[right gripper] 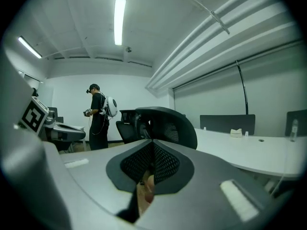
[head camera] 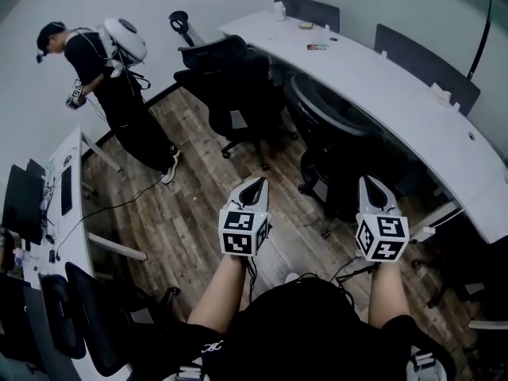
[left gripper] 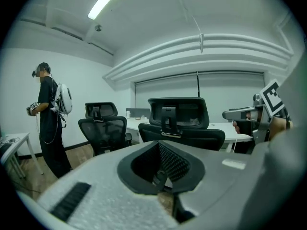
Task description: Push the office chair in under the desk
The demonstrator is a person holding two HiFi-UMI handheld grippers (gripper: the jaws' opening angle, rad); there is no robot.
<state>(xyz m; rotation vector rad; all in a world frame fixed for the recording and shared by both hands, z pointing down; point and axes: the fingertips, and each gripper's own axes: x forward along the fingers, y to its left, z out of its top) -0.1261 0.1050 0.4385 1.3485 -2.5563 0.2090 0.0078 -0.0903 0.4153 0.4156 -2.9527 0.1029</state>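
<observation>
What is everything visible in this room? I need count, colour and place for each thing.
long desk: one, white, right
office chair: one, black, ahead of both grippers, beside that desk
second chair: one, black, farther along it
third chair: one, black, lower left
small desk: one, white, left
person: one, in black, standing left
floor: brown wood
left gripper: one, grey, jaws shut, empty
right gripper: one, grey, jaws shut, empty

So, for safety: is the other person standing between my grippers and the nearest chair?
No, the person stands by the left wall, away from that chair.
</observation>
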